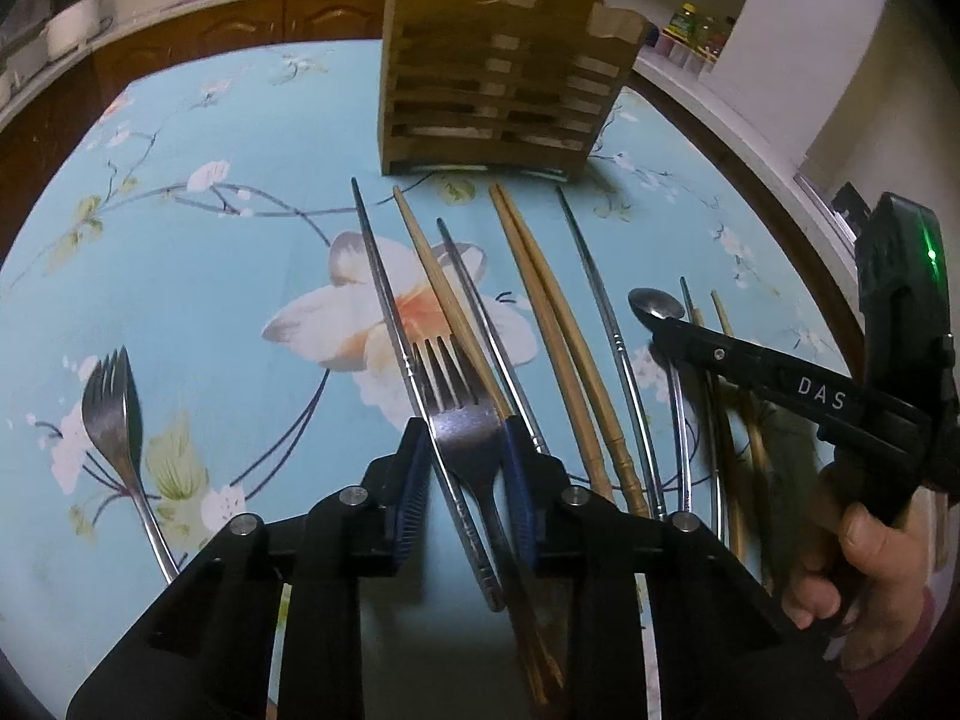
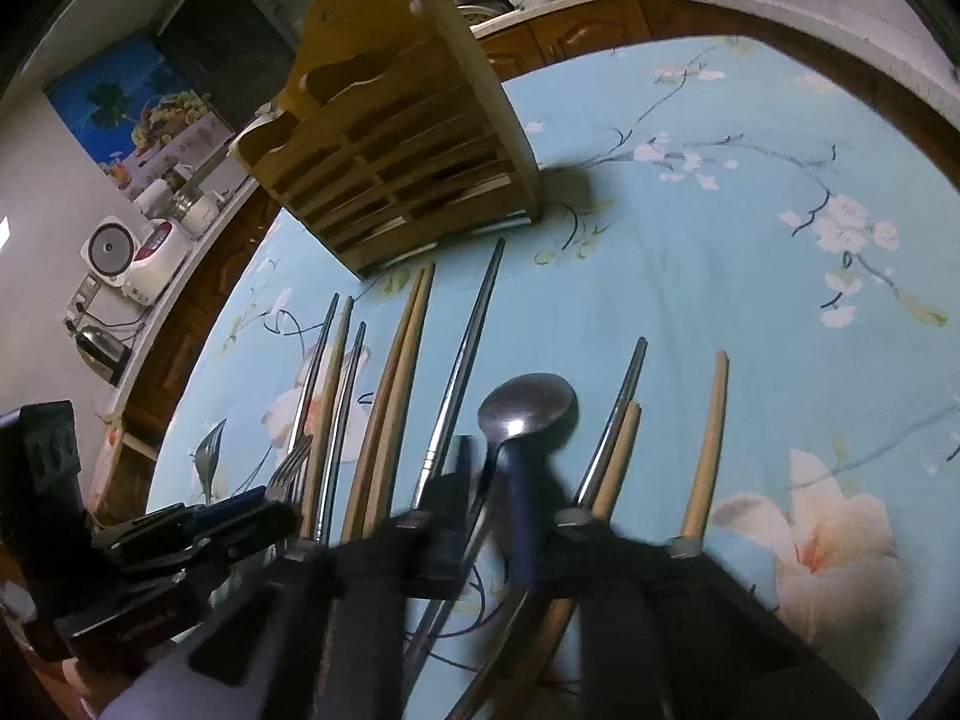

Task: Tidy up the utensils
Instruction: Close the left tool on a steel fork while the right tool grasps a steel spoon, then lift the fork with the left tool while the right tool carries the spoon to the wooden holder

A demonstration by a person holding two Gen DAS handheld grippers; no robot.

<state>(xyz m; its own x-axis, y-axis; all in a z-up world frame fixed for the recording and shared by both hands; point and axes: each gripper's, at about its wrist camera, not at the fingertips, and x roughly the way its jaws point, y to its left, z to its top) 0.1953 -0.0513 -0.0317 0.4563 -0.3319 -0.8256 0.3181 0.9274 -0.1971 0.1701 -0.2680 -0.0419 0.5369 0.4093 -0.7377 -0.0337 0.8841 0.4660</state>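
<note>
My left gripper point(image 1: 465, 450) is shut on a metal fork point(image 1: 462, 414), tines pointing forward, above the row of utensils. My right gripper point(image 2: 492, 480) is shut on a metal spoon point(image 2: 528, 405); it also shows in the left wrist view point(image 1: 666, 324) with the spoon bowl point(image 1: 655, 303) at its tip. Wooden chopsticks point(image 1: 558, 324) and metal chopsticks point(image 1: 384, 300) lie side by side on the blue floral table. A second fork point(image 1: 114, 408) lies at the left. A slatted wooden utensil holder point(image 1: 498, 72) stands behind the row, also in the right wrist view point(image 2: 396, 162).
The blue floral tablecloth point(image 1: 210, 276) covers a round table. A kitchen counter with wooden cabinets point(image 1: 240, 24) runs behind it. A rice cooker point(image 2: 132, 252) and kettle stand on the counter at the left of the right wrist view.
</note>
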